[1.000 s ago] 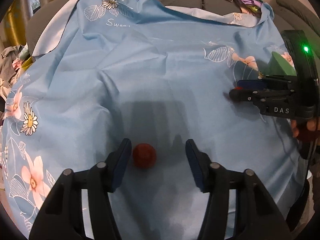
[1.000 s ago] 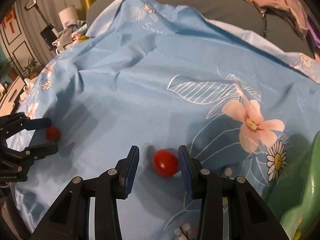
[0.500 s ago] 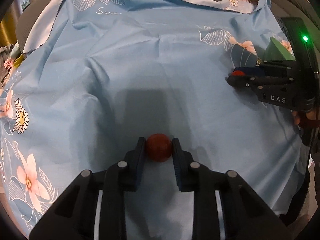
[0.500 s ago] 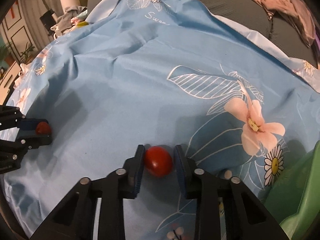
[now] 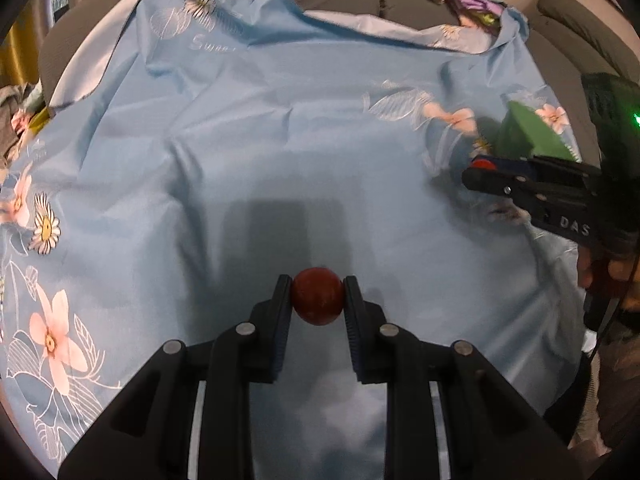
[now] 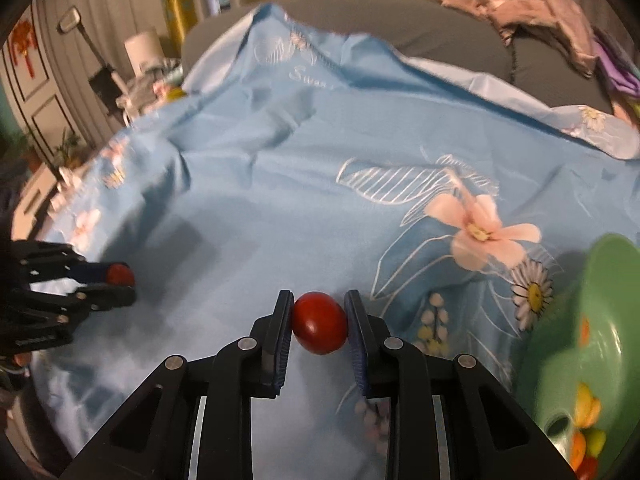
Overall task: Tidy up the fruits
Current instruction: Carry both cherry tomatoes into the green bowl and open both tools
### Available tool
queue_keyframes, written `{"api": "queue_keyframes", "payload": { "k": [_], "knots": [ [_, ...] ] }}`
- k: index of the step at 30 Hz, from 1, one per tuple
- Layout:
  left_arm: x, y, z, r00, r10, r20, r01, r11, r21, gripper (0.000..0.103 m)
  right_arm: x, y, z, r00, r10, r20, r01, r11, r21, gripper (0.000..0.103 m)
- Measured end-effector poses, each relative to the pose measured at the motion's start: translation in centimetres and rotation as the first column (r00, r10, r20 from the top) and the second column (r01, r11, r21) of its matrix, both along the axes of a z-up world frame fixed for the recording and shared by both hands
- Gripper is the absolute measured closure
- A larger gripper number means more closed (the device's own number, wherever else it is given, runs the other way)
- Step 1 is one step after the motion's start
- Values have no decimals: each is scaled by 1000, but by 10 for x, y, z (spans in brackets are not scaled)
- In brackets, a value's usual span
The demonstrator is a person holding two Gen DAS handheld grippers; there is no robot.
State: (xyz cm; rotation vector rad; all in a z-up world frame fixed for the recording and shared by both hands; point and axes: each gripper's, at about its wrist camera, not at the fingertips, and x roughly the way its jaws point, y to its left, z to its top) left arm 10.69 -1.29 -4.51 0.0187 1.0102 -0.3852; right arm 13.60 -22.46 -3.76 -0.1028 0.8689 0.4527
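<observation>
Round smooth dark red fruit (image 5: 317, 295) at lower middle, pinched tight by left gripper (image 5: 316, 300), shiny red tomato (image 6: 319, 317) squeezed in right gripper (image 6: 319, 318), above wrinkly blue flowered cloth (image 5: 260, 128), green plastic bowl (image 6: 592, 308) at right edge.

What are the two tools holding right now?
Left tool: closed on a dark red tomato.
Right tool: closed on a bright red tomato.

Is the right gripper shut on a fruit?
Yes. The right gripper is shut on a red fruit; both pads press its sides.
</observation>
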Motion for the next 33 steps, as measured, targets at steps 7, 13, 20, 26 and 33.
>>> {"api": "queue_keyframes", "payload": {
  "k": [7, 13, 20, 26, 33],
  "knots": [
    [-7, -53, 35, 994, -72, 77, 73, 997, -9, 79, -38, -40, 43, 992, -72, 100, 65, 996, 68, 75],
    [0, -128, 62, 972, -187, 140, 192, 981, -24, 79, -60, -94, 67, 969, -188, 162, 175, 980, 91, 75],
    [22, -239, 74, 925, -340, 169, 354, 933, -61, 79, -69, -176, 63, 915, -377, 144, 371, 926, 67, 75],
    [34, -303, 65, 898, -415, 147, 422, 907, -14, 78, -60, -222, 48, 885, -457, 87, 456, 889, 32, 75],
    [42, -302, 67, 921, -367, 132, 365, 930, 45, 57, -54, -228, 39, 885, -463, 42, 463, 886, -1, 75]
  ]
}}
